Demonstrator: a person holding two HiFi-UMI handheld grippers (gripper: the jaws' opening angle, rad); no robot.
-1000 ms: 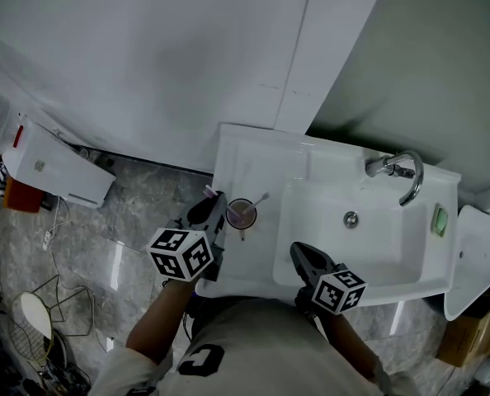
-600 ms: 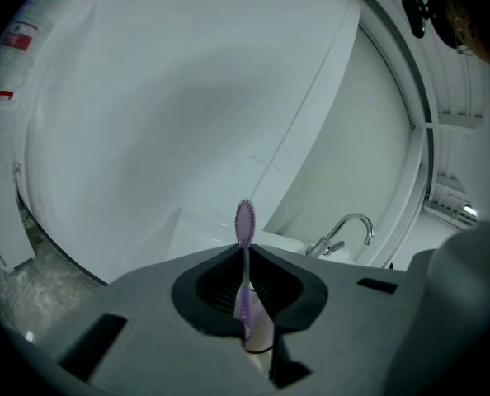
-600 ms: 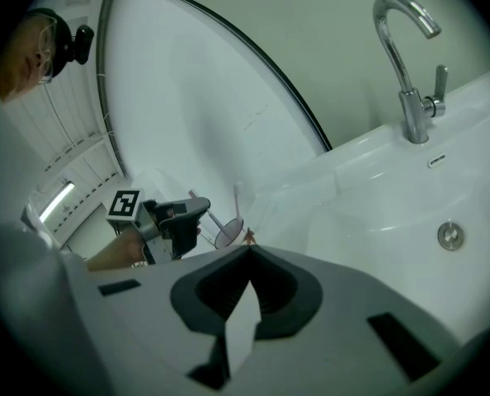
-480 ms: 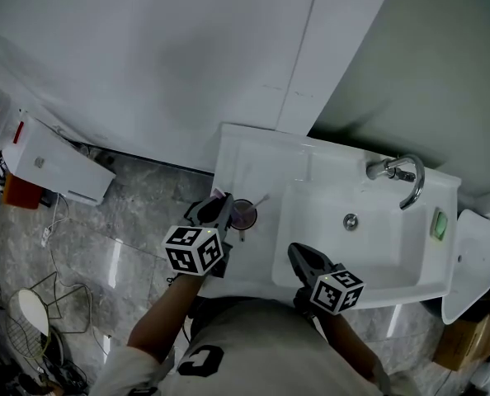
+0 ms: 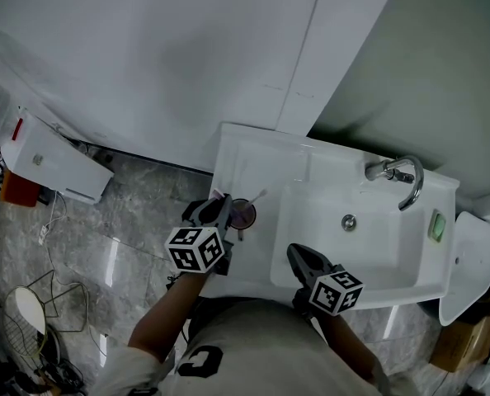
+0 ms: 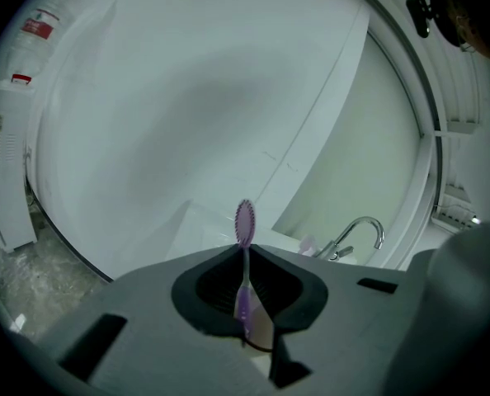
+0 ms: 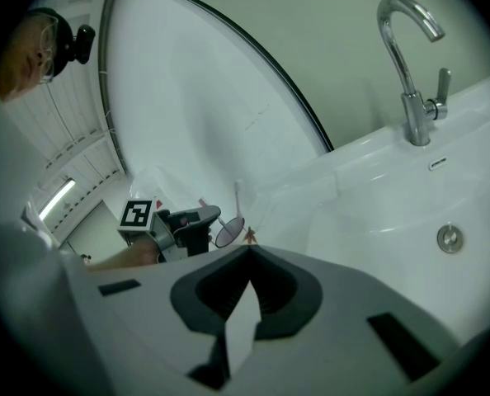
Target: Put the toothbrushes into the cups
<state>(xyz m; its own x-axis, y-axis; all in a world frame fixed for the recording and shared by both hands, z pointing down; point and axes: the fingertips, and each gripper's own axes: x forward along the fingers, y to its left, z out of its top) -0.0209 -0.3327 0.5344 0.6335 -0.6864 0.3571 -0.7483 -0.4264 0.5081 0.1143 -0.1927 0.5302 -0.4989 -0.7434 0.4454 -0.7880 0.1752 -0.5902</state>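
Note:
My left gripper (image 5: 219, 209) is shut on a pink-purple toothbrush (image 6: 244, 258), which stands upright between the jaws with its bristle head (image 6: 245, 221) above them. In the head view that gripper sits just left of a translucent purple cup (image 5: 242, 214) on the sink's left ledge. A white toothbrush (image 5: 259, 196) leans in the cup. The right gripper view shows the cup (image 7: 228, 232) with the left gripper (image 7: 197, 219) beside it. My right gripper (image 5: 300, 258) is shut and empty over the basin's near rim.
The white sink (image 5: 253, 159) has a basin with a drain (image 5: 349, 220) and a chrome faucet (image 5: 399, 174) at the back. A green soap (image 5: 436, 223) lies at its right edge. A white box (image 5: 51, 160) and cables lie on the marble floor to the left.
My left gripper has come down and a little right, closer to the cup, with the toothbrush still in it. The right gripper has stayed put.

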